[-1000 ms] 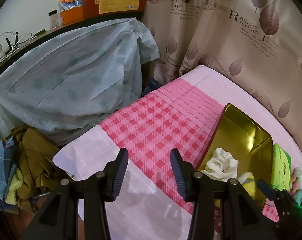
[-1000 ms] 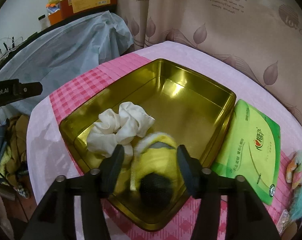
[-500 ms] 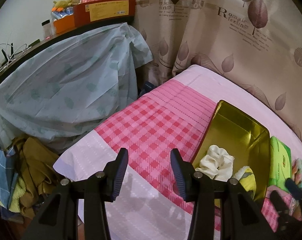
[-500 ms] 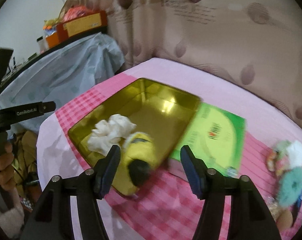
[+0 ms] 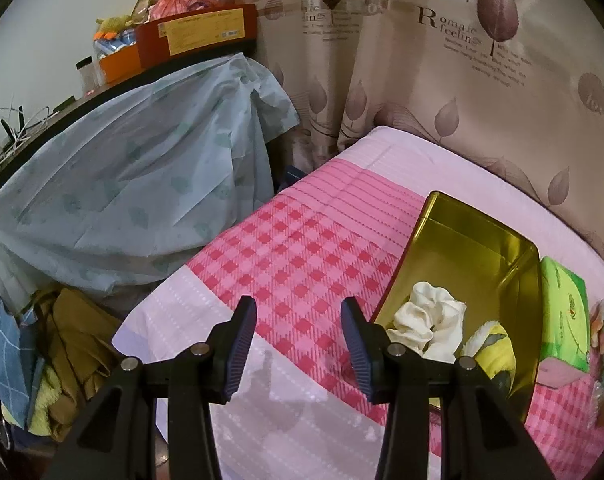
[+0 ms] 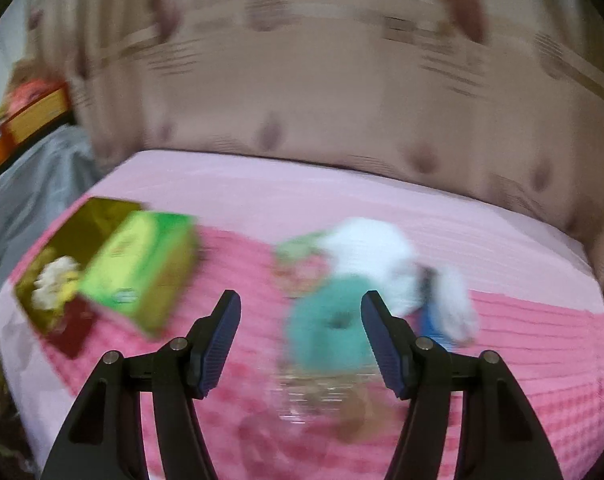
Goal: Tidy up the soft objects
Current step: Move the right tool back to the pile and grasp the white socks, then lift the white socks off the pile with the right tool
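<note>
A gold tin box (image 5: 477,240) lies on the pink bed and holds a cream scrunchie (image 5: 425,320) and a yellow plush (image 5: 495,350). My left gripper (image 5: 298,316) is open and empty over the checked cover, left of the tin. My right gripper (image 6: 300,312) is open and empty, above a blurred pile of soft things: a teal scrunchie (image 6: 329,320), a white fluffy piece (image 6: 365,248) and a pink-green piece (image 6: 298,264). The tin (image 6: 62,232) sits far left in that view.
A green tissue pack (image 5: 563,316) lies against the tin's right side; it also shows in the right wrist view (image 6: 142,264). A curtain (image 5: 461,80) backs the bed. A covered shelf (image 5: 122,184) and a clothes heap (image 5: 62,352) stand left of the bed.
My right gripper left the yellow plush in the tin and swung right, now over the pile of soft things. My left gripper stayed open and shifted only slightly.
</note>
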`<state>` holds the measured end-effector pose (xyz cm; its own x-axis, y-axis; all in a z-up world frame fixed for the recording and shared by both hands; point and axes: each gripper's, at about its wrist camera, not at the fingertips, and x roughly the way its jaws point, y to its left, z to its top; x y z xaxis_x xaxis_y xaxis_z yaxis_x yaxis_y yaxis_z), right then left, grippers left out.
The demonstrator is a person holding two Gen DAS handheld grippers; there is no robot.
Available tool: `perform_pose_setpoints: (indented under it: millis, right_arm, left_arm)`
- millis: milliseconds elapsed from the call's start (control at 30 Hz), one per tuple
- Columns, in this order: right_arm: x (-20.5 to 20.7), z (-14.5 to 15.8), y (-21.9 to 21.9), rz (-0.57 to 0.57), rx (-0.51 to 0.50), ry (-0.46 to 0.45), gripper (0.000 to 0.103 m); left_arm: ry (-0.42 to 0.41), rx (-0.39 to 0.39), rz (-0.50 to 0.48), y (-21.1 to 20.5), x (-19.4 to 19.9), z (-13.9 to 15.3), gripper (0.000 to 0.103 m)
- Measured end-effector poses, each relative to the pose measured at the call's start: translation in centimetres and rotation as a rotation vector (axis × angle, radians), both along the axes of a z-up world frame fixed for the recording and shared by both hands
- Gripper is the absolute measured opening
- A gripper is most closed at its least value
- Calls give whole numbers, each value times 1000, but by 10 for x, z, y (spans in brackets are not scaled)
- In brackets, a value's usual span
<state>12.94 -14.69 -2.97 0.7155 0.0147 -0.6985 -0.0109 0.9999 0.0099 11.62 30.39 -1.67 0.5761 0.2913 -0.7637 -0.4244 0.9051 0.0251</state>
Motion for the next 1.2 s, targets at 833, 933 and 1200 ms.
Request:
perform_pose_setpoints:
  millis: [833,933,1200]
  right_arm:
    - [57,-83,-124,-156,49,113,58]
    - [54,-85,-128,-147,73,106,54]
    - [33,-83,-132,-120,136,89,45]
  left_arm:
    - [53,141,-210,-59,12,-19,46]
    - [57,166,-238,-70,11,-21,46]
    - [54,195,-334,-114,5,-24,46]
